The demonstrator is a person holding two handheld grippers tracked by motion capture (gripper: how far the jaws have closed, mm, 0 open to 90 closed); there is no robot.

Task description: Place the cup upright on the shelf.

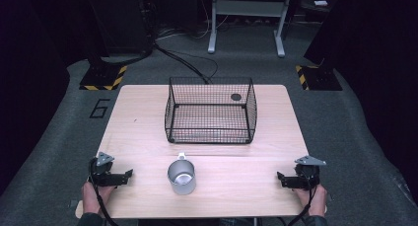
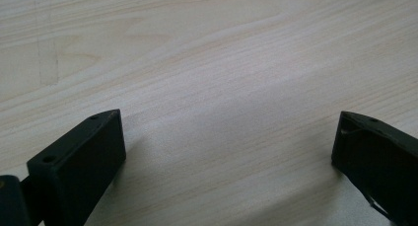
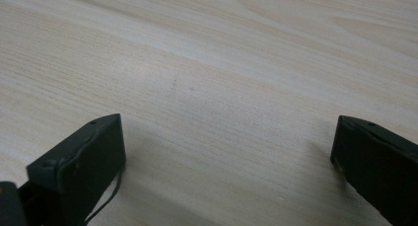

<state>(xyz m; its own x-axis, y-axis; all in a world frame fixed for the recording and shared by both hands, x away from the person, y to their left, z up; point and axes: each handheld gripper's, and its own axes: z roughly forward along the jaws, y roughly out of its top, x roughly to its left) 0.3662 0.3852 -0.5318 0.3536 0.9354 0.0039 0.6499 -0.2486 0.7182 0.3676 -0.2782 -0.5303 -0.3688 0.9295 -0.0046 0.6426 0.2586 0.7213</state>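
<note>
Both grippers, left (image 1: 129, 174) & right (image 1: 280, 177), jaws wide open w/ nothing between, flank metal mug (image 1: 181, 177); floor marked "6" (image 1: 100, 108).

Surface: a pale, light-wood counter (image 3: 222, 78) with fine grain lines running slantwise across the frame.
Gripper: the right gripper (image 3: 229, 142) looks low along the counter, its two black block-shaped jaws rising from the bottom corners.
Jaws: set wide apart, bare wood between them, nothing held.
Left jaw: small screw holes on its top face; a thin dark cord hangs beneath it.
Shadows: soft, beside each jaw.
</note>
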